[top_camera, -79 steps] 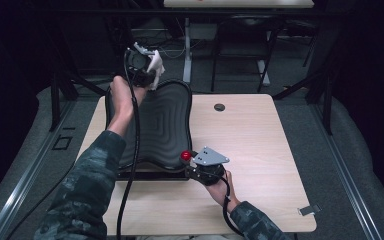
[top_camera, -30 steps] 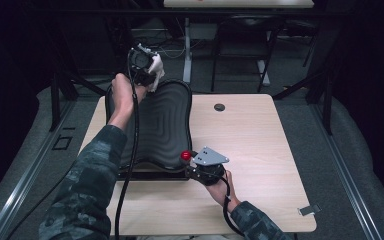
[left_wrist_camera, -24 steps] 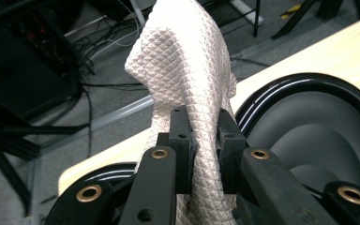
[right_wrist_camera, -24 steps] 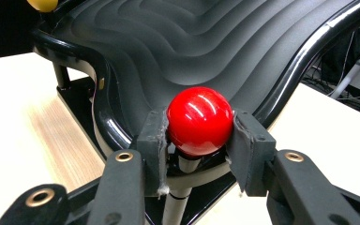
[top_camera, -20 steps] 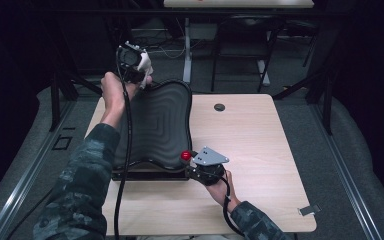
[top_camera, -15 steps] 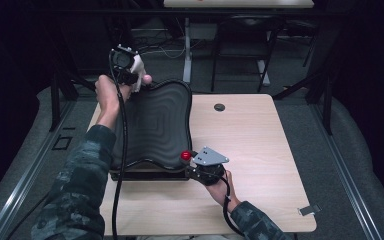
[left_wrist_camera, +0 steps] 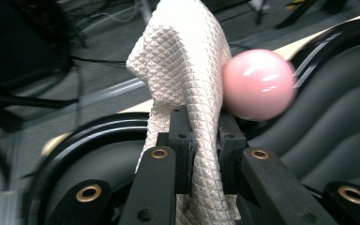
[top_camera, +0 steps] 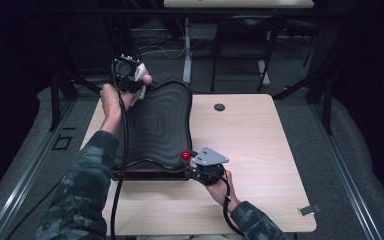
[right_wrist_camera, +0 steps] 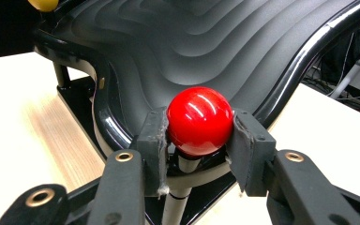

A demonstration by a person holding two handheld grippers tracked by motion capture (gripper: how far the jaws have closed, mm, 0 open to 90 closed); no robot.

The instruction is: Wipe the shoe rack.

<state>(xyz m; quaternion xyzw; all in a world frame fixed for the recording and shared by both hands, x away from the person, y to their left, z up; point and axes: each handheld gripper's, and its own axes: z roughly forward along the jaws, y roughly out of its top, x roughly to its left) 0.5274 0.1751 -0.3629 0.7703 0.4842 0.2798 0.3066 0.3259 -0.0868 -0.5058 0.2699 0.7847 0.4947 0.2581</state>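
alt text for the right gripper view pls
The right gripper is shut on a glossy red ball knob that sits on a thin post at the corner of a black rippled tray. The tray rests on a light wooden table.

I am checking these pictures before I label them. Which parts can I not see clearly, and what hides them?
- Left gripper view: the lower end of the white quilted cloth is hidden between the left tool jaws.
- Left gripper view: the pink glossy ball is blurred; its support is hidden behind the cloth and jaws.
- Right gripper view: the yellow ball is cut off by the top edge.
- High view: the small dark round thing on the table is too small to identify.
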